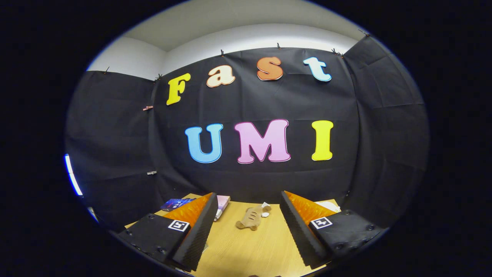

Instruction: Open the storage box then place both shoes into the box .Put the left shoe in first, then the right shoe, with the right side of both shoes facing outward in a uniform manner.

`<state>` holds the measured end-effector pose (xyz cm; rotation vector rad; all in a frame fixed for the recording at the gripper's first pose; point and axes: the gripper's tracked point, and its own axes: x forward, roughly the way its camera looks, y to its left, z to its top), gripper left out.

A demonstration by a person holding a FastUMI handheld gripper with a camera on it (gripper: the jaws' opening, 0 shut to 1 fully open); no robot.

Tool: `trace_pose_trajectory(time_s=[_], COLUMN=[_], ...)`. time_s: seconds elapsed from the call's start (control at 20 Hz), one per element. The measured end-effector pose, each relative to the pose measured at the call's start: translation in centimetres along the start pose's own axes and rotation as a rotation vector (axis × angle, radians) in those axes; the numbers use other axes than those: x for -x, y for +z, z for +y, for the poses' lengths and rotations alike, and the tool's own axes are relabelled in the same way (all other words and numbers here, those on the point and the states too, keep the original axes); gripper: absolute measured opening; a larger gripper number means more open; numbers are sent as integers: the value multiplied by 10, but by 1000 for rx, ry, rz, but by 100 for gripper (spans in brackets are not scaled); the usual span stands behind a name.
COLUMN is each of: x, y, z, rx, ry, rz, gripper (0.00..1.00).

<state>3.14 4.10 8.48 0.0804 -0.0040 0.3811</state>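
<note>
— Gripper view first: what do we have under the fingers?

— We hold the gripper (246, 227) spread wide, nothing between its two fingers. Each finger (200, 231) is a wedge with a black ribbed pad on the inner face and an orange translucent shell behind it, on a black block with a small square marker.

— And the shoes?

— We see one tan shoe (251, 220) lying on the wooden table (246, 250), ahead of the fingers and in the gap between them, touching neither. It looks soft and matte, a little lumpy in outline. Its long axis runs at a slant, from near us on the left toward the far right. Which end is the toe, we cannot tell. Small white pieces (265, 209) sit at its far end, too small for us to identify.

— The table itself?

— Pale wood grain, smooth, with a straight far edge against the black cloth wall.

— Anything else on it?

— A pink flat box-like thing (222, 204) shows beyond the left-hand finger, and a dark blue packet (175, 204) beside it, farther left. A white object (328, 206) peeks out behind the right-hand finger.
</note>
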Motion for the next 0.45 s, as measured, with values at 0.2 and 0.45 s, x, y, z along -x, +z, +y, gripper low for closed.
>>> trace_pose_trajectory(time_s=[0.2, 0.45], x=[3, 6], y=[-23, -24], z=[-16, -11], rx=[68, 107], ry=[-93, -130], rz=[59, 82], gripper=[98, 98])
